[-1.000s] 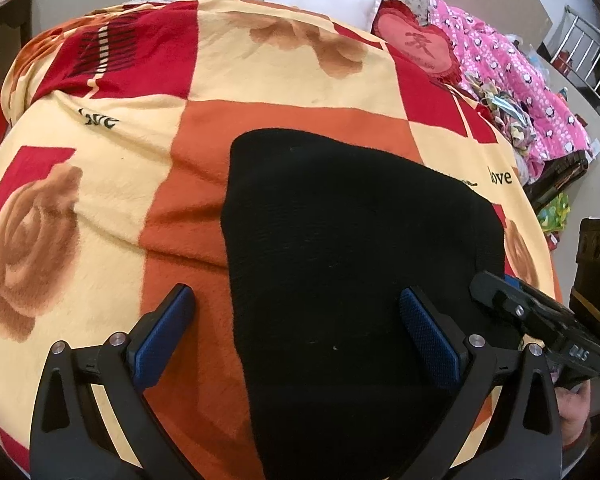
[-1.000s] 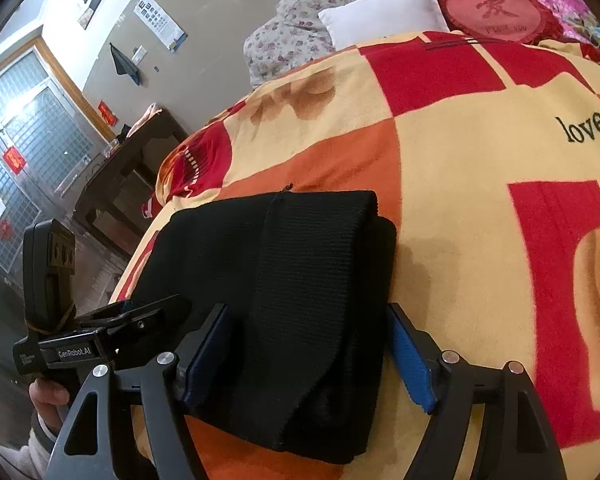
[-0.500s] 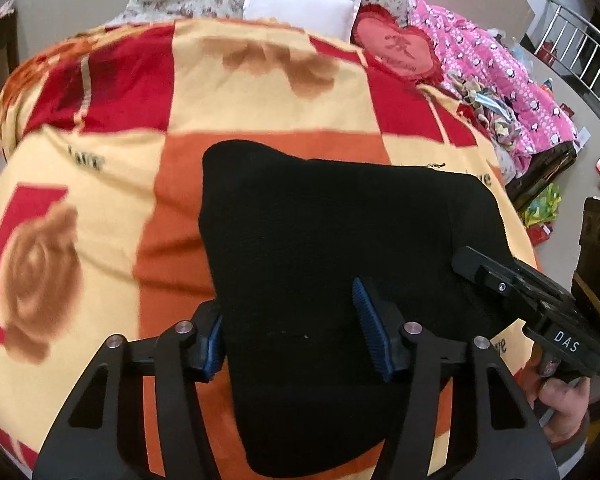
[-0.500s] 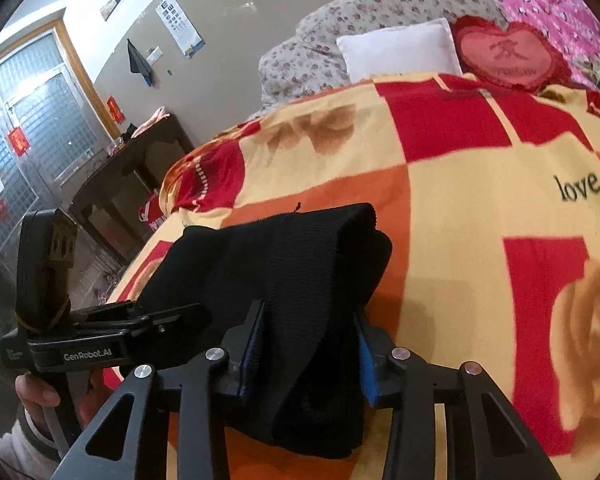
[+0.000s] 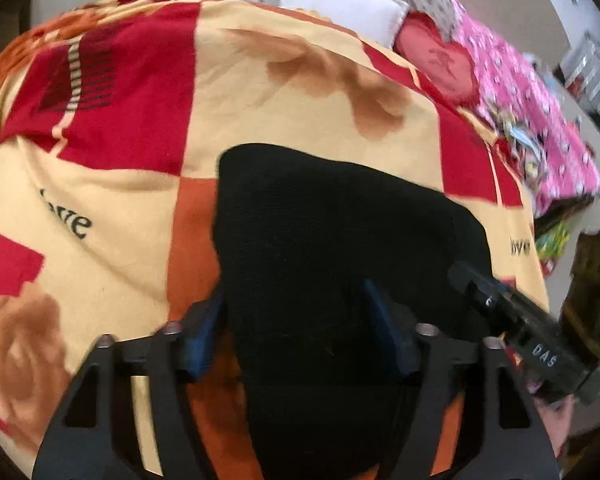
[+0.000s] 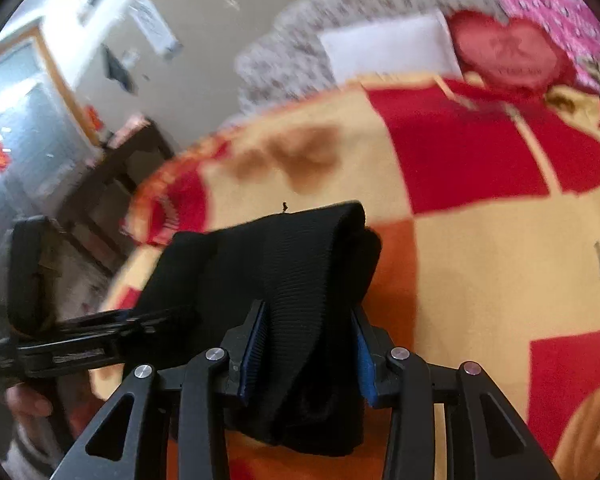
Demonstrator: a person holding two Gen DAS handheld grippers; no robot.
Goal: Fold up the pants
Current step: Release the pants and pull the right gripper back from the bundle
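Both claws clamp the folded black pants point(image 5: 332, 248), left claw point(image 5: 300, 328) and right claw point(image 6: 306, 346) at lower centre of their frames, jaws easing apart, above the blanket point(image 5: 284, 92).

"das" on right tongs point(image 5: 540, 356); "love" on blanket point(image 5: 140, 208).

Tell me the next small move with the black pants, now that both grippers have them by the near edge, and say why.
Probably carry the near edge forward over the far half. The black pants sit bunched between the pads of the right gripper and the left gripper, though both sets of jaws read as easing open, on the blanket, the far part still flat.
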